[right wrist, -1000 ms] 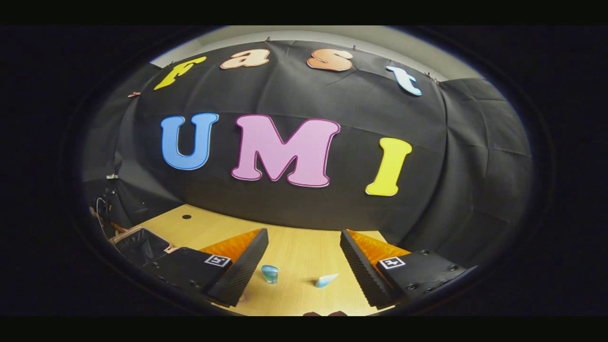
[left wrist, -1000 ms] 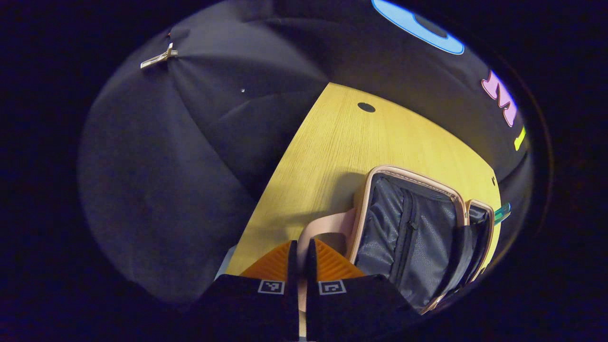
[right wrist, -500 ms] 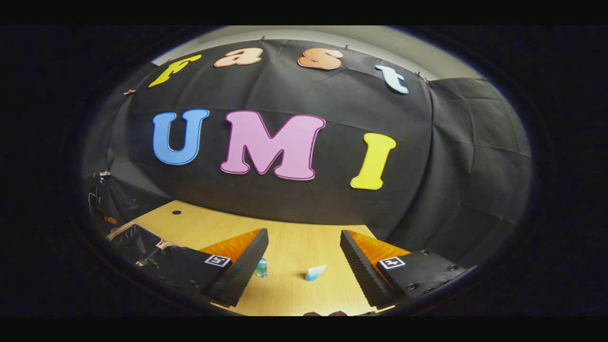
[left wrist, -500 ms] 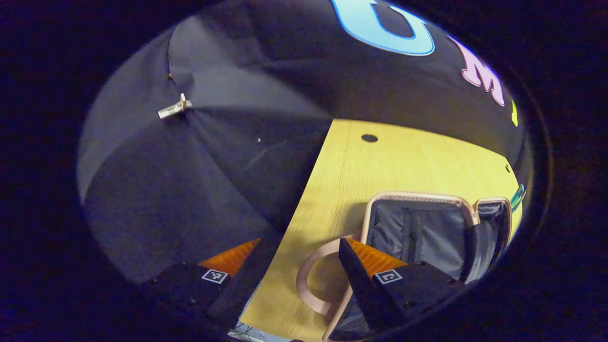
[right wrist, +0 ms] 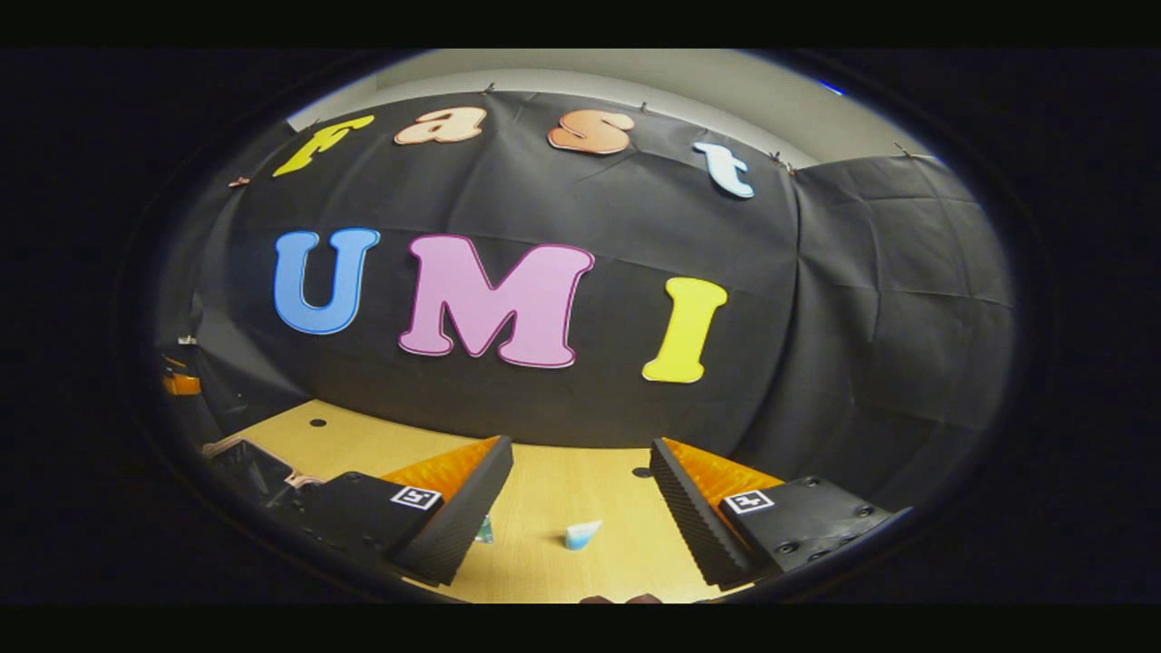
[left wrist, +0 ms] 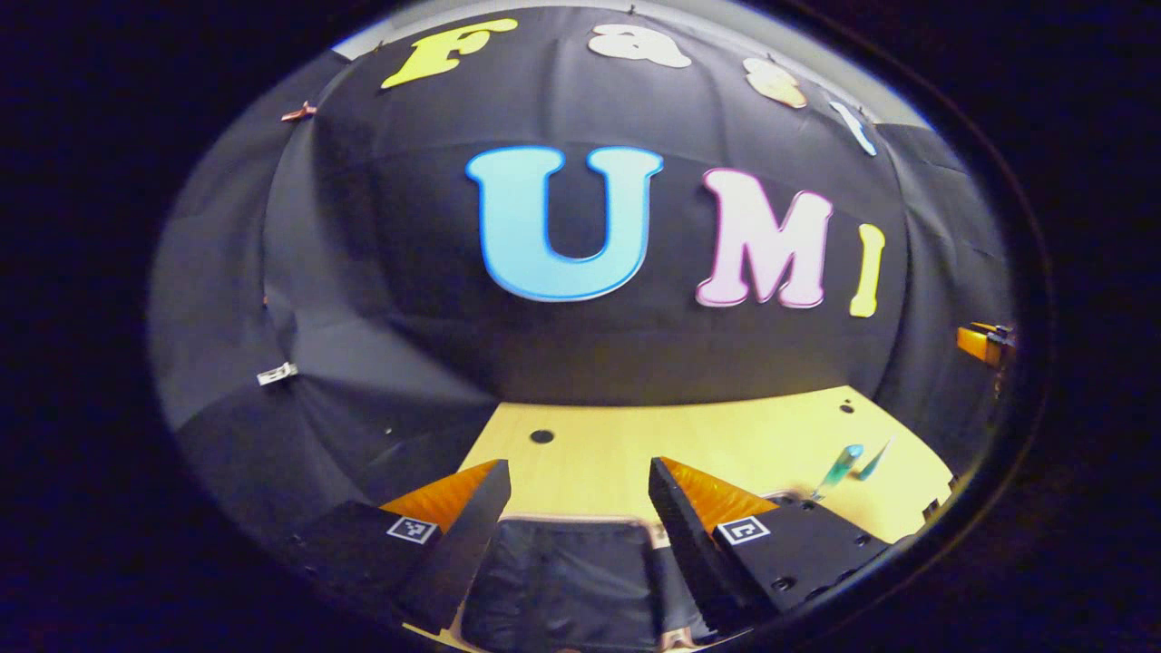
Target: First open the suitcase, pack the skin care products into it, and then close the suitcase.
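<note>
Trouble, if it comes, looks likeliest at the pickup: the small tube [right wrist: 581, 534] lies tipped on the wooden table [right wrist: 562, 494], and to my eye a slightly off closing could skid it away instead of pinching it. The right gripper [right wrist: 580, 503] hangs above it with its jaws spread wide and nothing between them. A second product, the little bottle [right wrist: 484, 529], peeks out just beside that gripper's left finger, so a careless sweep might knock it over. The suitcase [left wrist: 562, 580] sits open under the left gripper [left wrist: 579, 526], whose jaws are also wide and empty; its dark lined compartment shows no product in the part I can see. From there, both products [left wrist: 839, 467] stand apart, well off to the right.
</note>
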Motion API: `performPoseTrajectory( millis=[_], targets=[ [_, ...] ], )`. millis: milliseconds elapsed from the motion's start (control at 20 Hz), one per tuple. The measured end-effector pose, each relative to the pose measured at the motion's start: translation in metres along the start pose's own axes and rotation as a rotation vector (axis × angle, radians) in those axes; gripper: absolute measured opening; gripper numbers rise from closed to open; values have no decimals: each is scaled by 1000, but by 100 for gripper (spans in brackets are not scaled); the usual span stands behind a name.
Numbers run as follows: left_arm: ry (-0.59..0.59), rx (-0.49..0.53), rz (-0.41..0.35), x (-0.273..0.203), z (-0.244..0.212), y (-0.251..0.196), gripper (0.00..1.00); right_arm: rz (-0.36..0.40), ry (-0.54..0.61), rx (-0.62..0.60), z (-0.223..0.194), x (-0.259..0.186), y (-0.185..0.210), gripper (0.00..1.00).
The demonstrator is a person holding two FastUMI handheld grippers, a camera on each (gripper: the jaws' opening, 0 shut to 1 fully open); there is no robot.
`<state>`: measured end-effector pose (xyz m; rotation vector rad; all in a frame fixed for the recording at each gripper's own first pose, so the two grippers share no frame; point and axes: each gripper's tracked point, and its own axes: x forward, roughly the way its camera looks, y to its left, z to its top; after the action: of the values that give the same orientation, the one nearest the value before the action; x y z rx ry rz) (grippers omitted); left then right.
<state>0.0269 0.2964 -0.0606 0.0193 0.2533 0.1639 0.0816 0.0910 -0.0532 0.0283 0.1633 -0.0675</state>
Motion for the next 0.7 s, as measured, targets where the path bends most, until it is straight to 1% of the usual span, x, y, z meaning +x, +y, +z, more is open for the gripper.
performPoseTrajectory(
  millis=[50, 100, 200, 300, 350, 400, 500, 550, 700],
  targets=[
    [-26, -3, -38, -5, 11, -28, 96, 2, -5, 2, 1, -3, 0, 96],
    [-46, -13, -91, -4, 15, -54, 96, 4, -10, 5, 1, -5, -1, 97],
    [-64, -44, -168, -3, 23, -112, 96, 11, -15, 11, 2, -9, -2, 97],
    [-73, -77, -208, 3, 28, -153, 96, 21, -23, 5, 1, -11, -4, 96],
    [-71, -90, -224, 6, 28, -171, 96, 26, -22, -3, -1, -11, -5, 98],
    [-69, -99, -243, 7, 28, -191, 96, 35, -18, -6, -2, -11, -6, 96],
    [-65, -92, -253, 11, 35, -218, 96, 47, -42, 1, 4, -12, -9, 95],
    [-68, -75, -247, 12, 35, -229, 96, 53, -56, 6, 6, -11, -12, 96],
    [-46, -20, -221, 17, 33, -250, 96, 87, -40, 25, -3, -7, -16, 96]
  ],
)
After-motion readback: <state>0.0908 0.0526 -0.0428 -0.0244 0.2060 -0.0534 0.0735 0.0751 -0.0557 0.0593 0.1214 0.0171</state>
